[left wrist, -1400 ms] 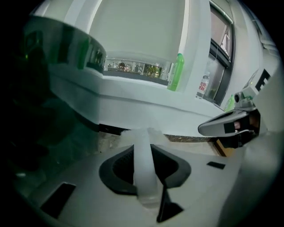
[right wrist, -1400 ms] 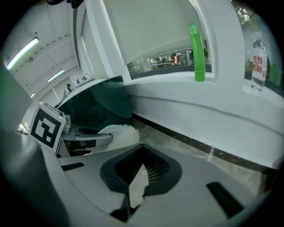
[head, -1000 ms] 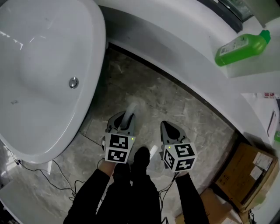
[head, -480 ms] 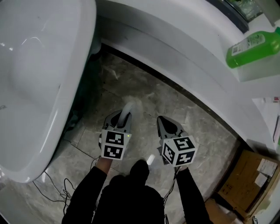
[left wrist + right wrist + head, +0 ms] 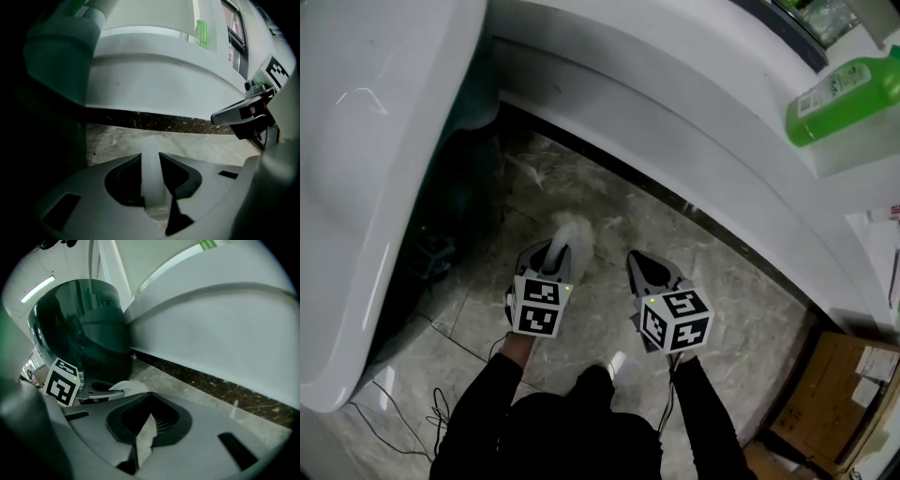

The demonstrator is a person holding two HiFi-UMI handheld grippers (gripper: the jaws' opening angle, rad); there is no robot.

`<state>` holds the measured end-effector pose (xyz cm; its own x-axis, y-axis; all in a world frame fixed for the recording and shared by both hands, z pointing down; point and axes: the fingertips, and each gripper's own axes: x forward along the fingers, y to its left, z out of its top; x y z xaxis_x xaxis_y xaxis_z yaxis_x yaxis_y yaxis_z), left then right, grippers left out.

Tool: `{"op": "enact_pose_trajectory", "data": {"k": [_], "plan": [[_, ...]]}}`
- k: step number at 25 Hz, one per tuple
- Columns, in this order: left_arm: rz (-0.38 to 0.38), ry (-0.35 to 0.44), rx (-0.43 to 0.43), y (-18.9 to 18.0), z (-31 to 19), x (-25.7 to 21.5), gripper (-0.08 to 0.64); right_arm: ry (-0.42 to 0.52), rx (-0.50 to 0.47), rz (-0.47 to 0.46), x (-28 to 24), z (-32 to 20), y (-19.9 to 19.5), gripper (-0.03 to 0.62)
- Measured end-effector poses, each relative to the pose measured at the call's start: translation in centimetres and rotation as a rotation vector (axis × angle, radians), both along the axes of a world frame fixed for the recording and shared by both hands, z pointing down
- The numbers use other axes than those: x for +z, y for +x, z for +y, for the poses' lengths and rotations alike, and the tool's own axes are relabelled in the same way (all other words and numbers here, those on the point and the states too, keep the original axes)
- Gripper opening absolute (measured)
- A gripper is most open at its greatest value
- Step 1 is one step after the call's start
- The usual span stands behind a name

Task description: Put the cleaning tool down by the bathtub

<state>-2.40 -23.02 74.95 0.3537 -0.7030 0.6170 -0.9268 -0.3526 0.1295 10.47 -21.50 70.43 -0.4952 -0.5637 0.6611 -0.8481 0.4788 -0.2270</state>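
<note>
Left gripper (image 5: 551, 262) clenched on white handle of cleaning tool (image 5: 572, 234). Tool's pale head blurred, low over marble floor (image 5: 609, 202), near bathtub (image 5: 356, 187) outer wall. Right gripper (image 5: 649, 270) just beside left one, jaws pressed together, nothing between. Beyond: curved white ledge (image 5: 675, 112), green bottle (image 5: 844, 89) lying on top, far right.

Left hand-held gripper (image 5: 560, 251) clamps the cleaning tool (image 5: 573, 231), right hand-held gripper (image 5: 637, 260) closed, both side by side
</note>
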Motion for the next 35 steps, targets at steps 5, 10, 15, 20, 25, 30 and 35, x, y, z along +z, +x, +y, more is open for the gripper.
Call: {"op": "enact_pose_trajectory", "data": {"k": [5,10,15,20,25,30,35], "plan": [[-0.001,0.007,-0.003,-0.3,-1.4,1.6,0.098,0.036,-0.013,0.014,0.9,-1.2,-0.1,0.000],[-0.006,0.021,0.010,-0.4,-2.4,2.1,0.098,0.046,-0.043,0.028,2.0,-1.2,-0.9,0.000],[-0.014,0.023,0.012,-0.5,-3.1,3.1,0.098,0.054,-0.045,0.028,2.7,-1.5,-1.4,0.000],[-0.013,0.033,0.024,-0.6,-3.6,4.1,0.098,0.035,-0.016,0.010,3.9,-1.4,-1.5,0.000],[-0.012,0.059,0.036,-0.3,-4.1,4.9,0.098,0.022,0.001,0.011,4.9,-1.2,-1.2,0.000],[-0.022,0.044,0.033,-0.1,-4.1,5.1,0.098,0.020,0.006,0.019,5.2,-0.9,-1.2,0.000],[-0.049,0.051,0.031,0.2,-4.0,5.2,0.099,0.023,0.002,0.019,5.2,-0.6,-1.5,0.000]]}}
